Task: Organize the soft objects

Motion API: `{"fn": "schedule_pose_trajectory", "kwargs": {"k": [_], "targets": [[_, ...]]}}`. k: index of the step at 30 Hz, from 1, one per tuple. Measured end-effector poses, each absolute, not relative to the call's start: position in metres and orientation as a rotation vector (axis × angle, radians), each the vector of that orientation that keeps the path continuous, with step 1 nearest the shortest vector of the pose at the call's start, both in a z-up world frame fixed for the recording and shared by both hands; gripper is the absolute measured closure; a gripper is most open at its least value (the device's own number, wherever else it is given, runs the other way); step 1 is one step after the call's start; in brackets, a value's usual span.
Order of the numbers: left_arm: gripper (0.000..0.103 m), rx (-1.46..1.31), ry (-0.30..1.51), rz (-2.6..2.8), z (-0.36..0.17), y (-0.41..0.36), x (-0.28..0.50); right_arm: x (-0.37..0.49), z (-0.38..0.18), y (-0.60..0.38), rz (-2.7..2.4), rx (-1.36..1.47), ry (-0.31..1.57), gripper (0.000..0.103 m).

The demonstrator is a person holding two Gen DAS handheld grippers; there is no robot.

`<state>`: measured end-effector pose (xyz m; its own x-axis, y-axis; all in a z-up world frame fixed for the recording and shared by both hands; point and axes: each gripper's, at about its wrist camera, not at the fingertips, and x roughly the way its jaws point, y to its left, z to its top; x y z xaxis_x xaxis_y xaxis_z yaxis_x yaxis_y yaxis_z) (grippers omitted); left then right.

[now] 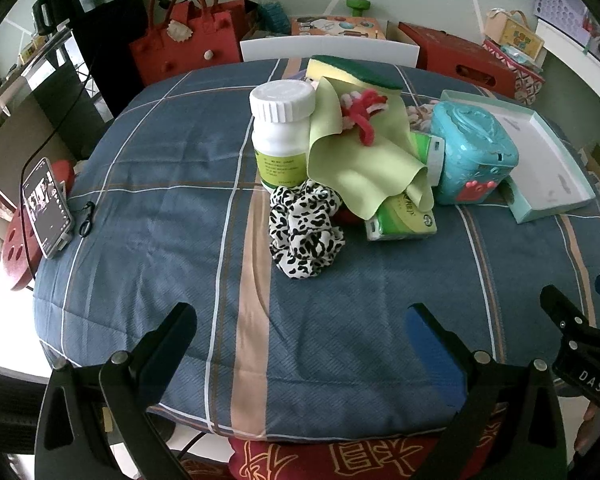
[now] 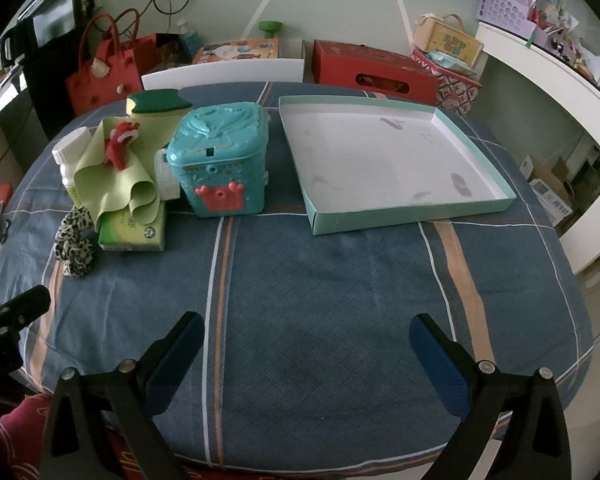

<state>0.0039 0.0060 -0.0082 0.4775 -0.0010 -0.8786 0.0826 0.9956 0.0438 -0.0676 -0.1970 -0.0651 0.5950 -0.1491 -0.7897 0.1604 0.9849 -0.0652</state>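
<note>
A black-and-white spotted scrunchie (image 1: 306,232) lies on the blue plaid cloth, ahead of my open, empty left gripper (image 1: 300,320). Behind it a light green cloth (image 1: 364,152) drapes over a green tissue pack (image 1: 404,220), with a red-and-white rope toy (image 1: 362,112) on top and a yellow-green sponge (image 1: 352,74) behind. The same pile shows at the left of the right wrist view: scrunchie (image 2: 74,246), cloth (image 2: 112,176), tissue pack (image 2: 134,232), sponge (image 2: 156,102). My right gripper (image 2: 306,330) is open and empty over bare cloth, in front of an empty teal tray (image 2: 404,212).
A white pill bottle (image 1: 282,132) and a teal toy box (image 1: 474,156) stand in the pile; the box also shows in the right wrist view (image 2: 224,160). A phone (image 1: 46,208) leans at the table's left edge. A white chair back (image 1: 328,50) and red bags stand behind.
</note>
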Motion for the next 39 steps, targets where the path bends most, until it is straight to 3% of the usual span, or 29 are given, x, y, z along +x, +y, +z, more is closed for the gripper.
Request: {"fn": "schedule_pose_trajectory", "kwargs": {"k": [39], "targets": [[0.0, 0.09, 1.083, -0.044, -0.0108, 0.0099, 0.0054, -0.0661, -0.0662, -0.1956, -0.177, 0.008, 0.929, 0.0]]}}
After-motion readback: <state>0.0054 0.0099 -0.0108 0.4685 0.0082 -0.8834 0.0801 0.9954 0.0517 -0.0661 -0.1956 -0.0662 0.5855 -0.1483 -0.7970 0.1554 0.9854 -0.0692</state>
